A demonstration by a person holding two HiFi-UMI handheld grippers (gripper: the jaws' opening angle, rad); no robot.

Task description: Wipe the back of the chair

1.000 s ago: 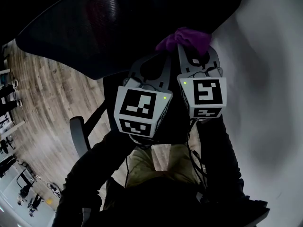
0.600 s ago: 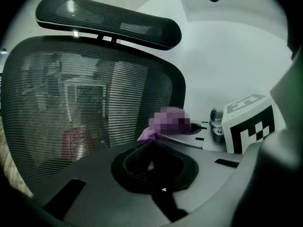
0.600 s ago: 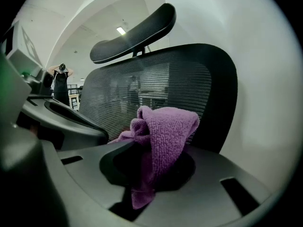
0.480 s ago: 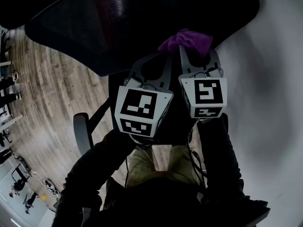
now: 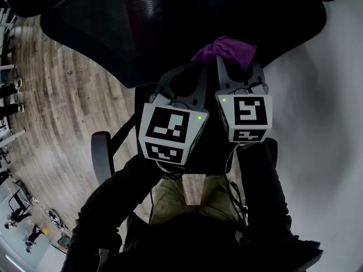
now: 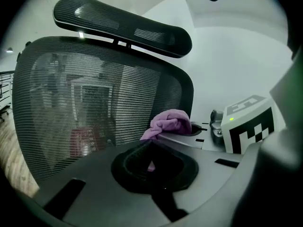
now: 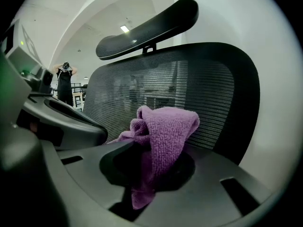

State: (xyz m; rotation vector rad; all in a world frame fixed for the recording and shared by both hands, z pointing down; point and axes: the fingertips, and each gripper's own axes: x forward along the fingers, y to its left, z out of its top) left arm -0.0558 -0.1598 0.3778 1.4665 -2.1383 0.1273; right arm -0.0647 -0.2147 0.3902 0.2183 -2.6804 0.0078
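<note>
Floor (image 5: pixel 57 106): wood planks below my rig.
Right gripper (image 7: pixel 142 148): clenched on the purple cloth (image 7: pixel 168 126), which bunches above my jaws.
Left gripper (image 6: pixel 150 143): closed on nothing, just beside the right.
Chair back (image 7: pixel 189 86): black mesh right ahead of the cloth; headrest (image 7: pixel 147 27) above.

The cloth (image 7: pixel 168 126) looks fuzzy; the chair back (image 7: pixel 189 89), matt mesh.
</note>
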